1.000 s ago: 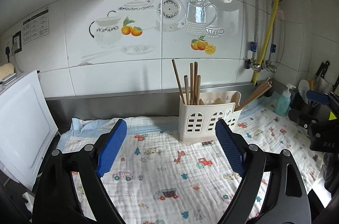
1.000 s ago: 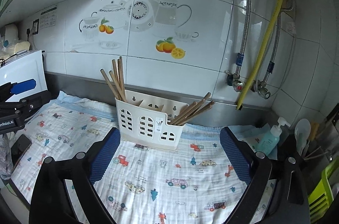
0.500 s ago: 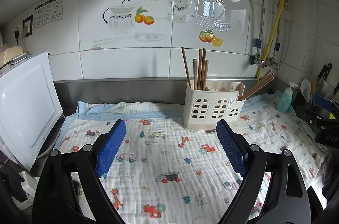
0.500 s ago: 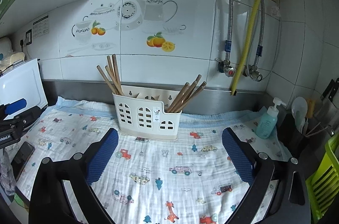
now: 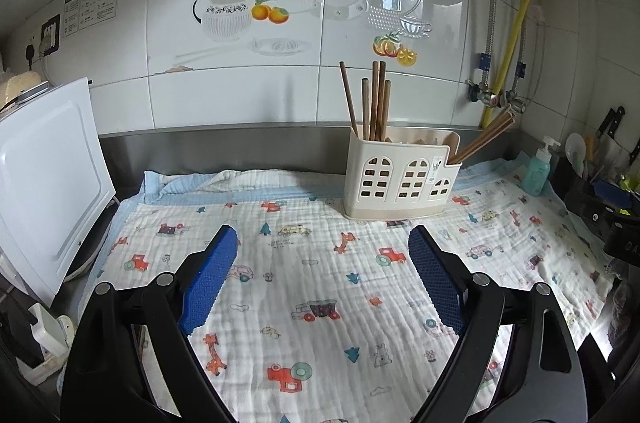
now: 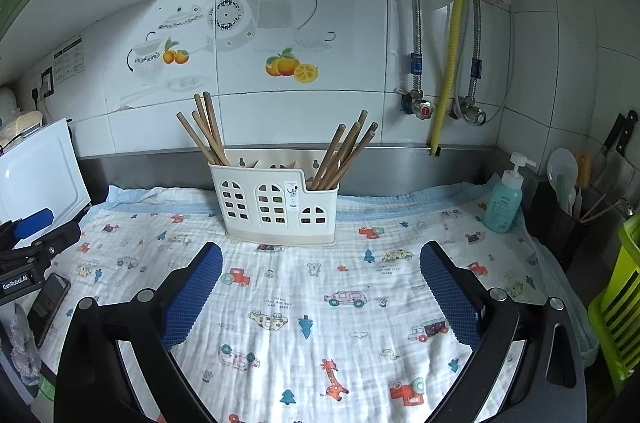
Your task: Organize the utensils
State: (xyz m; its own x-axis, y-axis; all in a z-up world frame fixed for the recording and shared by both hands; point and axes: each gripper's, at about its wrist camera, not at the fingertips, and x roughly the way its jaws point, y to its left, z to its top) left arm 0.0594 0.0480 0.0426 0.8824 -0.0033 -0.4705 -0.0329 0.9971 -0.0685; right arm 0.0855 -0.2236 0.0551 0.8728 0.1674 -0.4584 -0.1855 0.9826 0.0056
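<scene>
A cream plastic utensil holder (image 5: 402, 179) (image 6: 276, 201) stands at the back of a printed cloth. Several wooden chopsticks (image 5: 372, 103) (image 6: 206, 129) stand in its left compartment and several more (image 5: 486, 139) (image 6: 346, 153) lean out of its right one. My left gripper (image 5: 322, 241) is open and empty, above the cloth in front of the holder. My right gripper (image 6: 320, 257) is open and empty, also in front of the holder. The left gripper shows at the left edge of the right wrist view (image 6: 28, 227).
A white appliance (image 5: 44, 183) stands at the left. A teal soap bottle (image 6: 504, 199), a dark caddy with spoons (image 6: 560, 219) and knives stand at the right. A green rack (image 6: 618, 307) is at the far right. A phone (image 6: 50, 305) lies at the left edge. Pipes run down the tiled wall.
Both grippers have pulled back and away from the holder, which now looks smaller and farther. Both stay open and empty.
</scene>
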